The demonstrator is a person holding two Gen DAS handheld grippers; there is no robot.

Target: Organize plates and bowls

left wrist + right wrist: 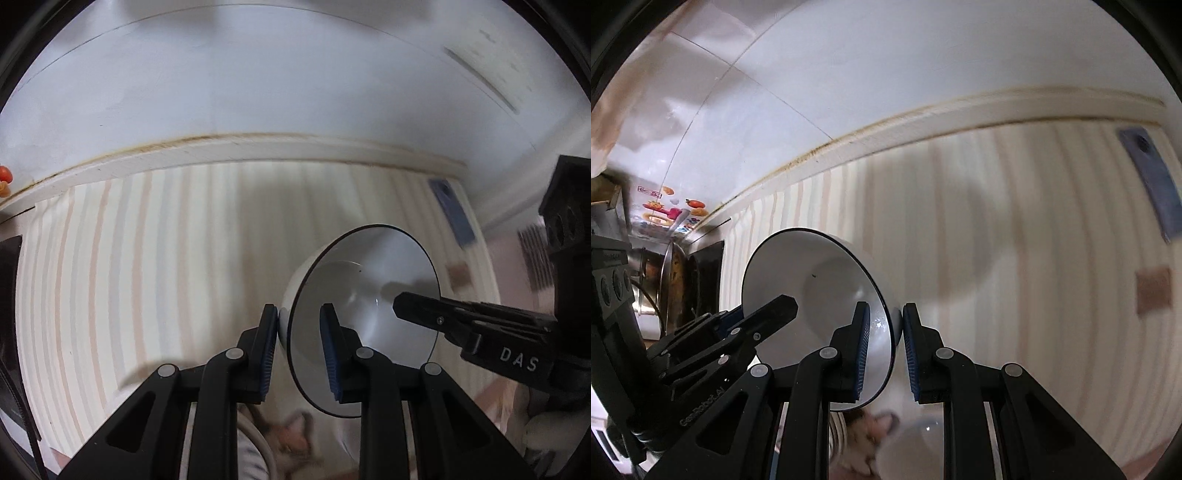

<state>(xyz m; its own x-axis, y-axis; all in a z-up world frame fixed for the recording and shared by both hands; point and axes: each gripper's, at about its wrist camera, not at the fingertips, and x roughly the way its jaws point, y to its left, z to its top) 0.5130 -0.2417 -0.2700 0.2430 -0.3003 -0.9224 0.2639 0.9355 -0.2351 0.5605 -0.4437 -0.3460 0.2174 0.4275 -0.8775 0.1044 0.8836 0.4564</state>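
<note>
A white bowl with a thin dark rim is held tilted on its side above the striped tablecloth. My left gripper is shut on the bowl's rim, one finger inside, one outside. My right gripper is shut on the opposite rim of the same bowl. In the left wrist view the right gripper's finger reaches into the bowl from the right. In the right wrist view the left gripper's fingers sit on the bowl's left rim. Another white dish lies below, partly hidden.
The striped cloth covers the table up to a white wall ledge. A blue object and a brown patch lie at the far right. A patterned plate lies below the grippers. Metal kitchenware and stickers stand at the left.
</note>
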